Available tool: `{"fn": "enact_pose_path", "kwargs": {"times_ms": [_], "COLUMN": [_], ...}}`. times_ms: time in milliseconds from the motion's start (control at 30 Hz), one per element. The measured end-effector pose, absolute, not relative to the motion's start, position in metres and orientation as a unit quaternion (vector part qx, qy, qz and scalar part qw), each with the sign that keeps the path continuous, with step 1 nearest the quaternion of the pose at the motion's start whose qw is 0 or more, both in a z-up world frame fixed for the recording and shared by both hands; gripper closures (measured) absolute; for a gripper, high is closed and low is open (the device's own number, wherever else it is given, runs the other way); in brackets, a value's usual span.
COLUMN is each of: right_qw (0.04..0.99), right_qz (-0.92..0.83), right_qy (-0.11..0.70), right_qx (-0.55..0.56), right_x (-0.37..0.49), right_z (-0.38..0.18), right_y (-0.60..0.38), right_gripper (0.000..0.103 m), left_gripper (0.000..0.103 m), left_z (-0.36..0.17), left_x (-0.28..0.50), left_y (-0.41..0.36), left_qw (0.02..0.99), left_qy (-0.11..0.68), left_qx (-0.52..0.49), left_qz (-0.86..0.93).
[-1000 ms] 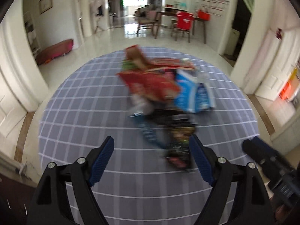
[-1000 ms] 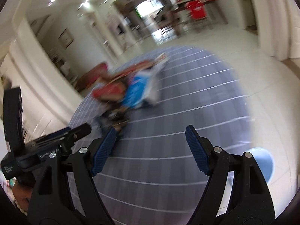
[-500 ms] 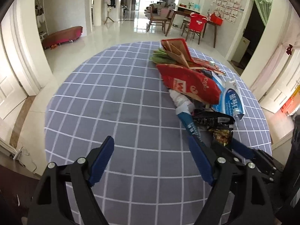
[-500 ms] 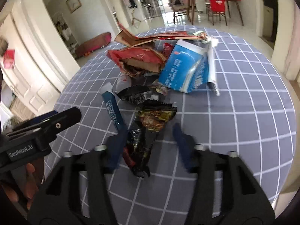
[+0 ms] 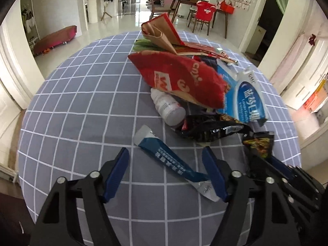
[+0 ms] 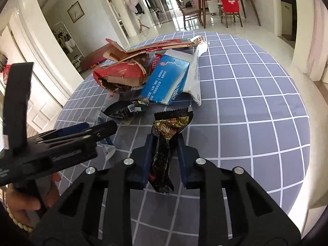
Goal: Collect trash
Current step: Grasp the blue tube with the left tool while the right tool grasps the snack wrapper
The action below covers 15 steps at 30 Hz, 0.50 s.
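a round table [image 5: 67, 106] in a grey checked cloth carries a heap of trash on its far side: a red bag [image 5: 180, 78], a blue pack [image 6: 166, 82], a white bottle [image 5: 167, 106]. nearer, a blue sachet [image 5: 170, 160] lies flat between the left gripper [image 5: 166, 157], whose jaws are closing but not yet touching it. the right gripper [image 6: 163, 141] is closing narrow, its pads pinching a dark wrapper [image 6: 164, 143] at the heap's near edge.
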State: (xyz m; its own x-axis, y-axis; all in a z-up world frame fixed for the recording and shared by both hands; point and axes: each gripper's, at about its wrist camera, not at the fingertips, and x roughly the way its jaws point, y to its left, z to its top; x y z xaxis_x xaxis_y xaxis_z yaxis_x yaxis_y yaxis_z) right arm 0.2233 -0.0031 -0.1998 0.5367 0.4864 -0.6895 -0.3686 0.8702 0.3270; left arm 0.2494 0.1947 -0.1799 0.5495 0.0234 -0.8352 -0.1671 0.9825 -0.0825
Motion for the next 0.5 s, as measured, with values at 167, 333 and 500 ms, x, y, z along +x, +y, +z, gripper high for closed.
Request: {"fn": "enact_pose_path", "kwargs": {"times_ms": [167,333,500], "right_qw": [0.871,0.868,0.871], "right_qz": [0.256,0.265,0.27], "right_qy": [0.411,0.41,0.397], "right_qx": [0.084,0.092,0.102], "right_x": [0.221,0.215,0.204], "right_z": [-0.199,-0.197,-0.186], "right_y": [-0.006,-0.01,-0.016], "right_gripper": [0.081,0.081,0.081], "left_gripper": [0.087,0.094,0.095], "left_z": [-0.181,-0.178,-0.164], "left_x": [0.256,0.247,0.223], "left_y": [0.183,0.186,0.18], "left_qw": [0.879,0.879,0.889], "left_qy": [0.469,0.47,0.452], "left_qx": [-0.028,-0.052,-0.055], "left_qz": [0.075,0.055,0.043]}}
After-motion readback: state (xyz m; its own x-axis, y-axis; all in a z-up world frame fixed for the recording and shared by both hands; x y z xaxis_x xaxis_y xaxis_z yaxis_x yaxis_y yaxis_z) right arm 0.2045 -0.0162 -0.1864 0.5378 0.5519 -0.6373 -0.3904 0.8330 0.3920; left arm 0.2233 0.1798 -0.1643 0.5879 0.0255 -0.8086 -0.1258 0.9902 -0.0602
